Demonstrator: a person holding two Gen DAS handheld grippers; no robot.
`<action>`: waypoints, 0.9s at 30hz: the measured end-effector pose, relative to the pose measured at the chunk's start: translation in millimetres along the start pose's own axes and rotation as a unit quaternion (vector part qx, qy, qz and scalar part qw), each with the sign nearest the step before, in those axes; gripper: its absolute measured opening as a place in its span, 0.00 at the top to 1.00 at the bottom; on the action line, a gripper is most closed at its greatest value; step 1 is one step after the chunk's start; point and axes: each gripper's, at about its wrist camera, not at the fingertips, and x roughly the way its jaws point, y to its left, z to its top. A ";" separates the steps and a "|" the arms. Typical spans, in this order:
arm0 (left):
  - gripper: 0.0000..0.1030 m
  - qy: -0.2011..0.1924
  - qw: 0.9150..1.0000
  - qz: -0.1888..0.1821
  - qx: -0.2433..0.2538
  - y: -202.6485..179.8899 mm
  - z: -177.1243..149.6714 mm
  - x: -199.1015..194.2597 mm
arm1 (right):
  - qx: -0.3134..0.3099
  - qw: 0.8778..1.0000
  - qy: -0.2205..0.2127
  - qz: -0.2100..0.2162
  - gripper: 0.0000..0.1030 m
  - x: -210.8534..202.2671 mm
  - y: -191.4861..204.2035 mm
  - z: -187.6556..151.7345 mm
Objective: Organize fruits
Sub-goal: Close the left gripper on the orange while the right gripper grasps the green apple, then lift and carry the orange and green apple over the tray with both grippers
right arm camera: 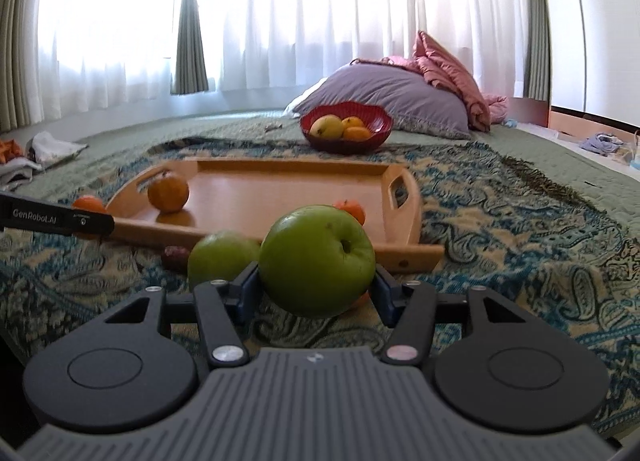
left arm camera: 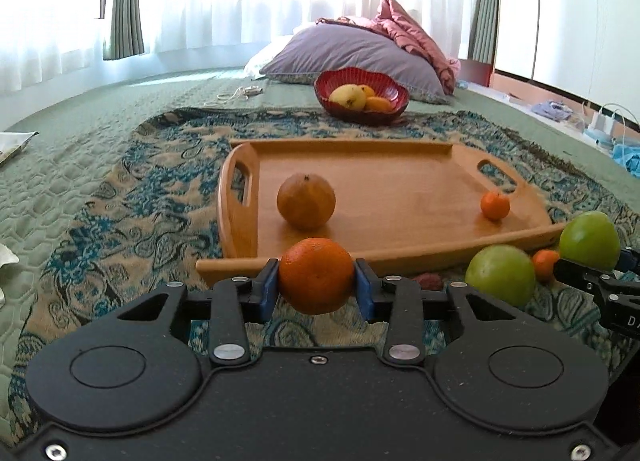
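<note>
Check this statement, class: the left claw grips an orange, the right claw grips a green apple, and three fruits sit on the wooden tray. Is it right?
One detail is wrong. The left wrist view shows only two fruits on the wooden tray: a large dull orange and a small tangerine. The left claw does grip an orange, and the right claw a green apple.
</note>
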 end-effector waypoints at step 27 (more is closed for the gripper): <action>0.64 -0.022 0.999 -0.016 -0.043 21.8 98.0 51.3 | 0.063 0.998 -0.006 -0.025 0.42 58.8 -48.9 86.8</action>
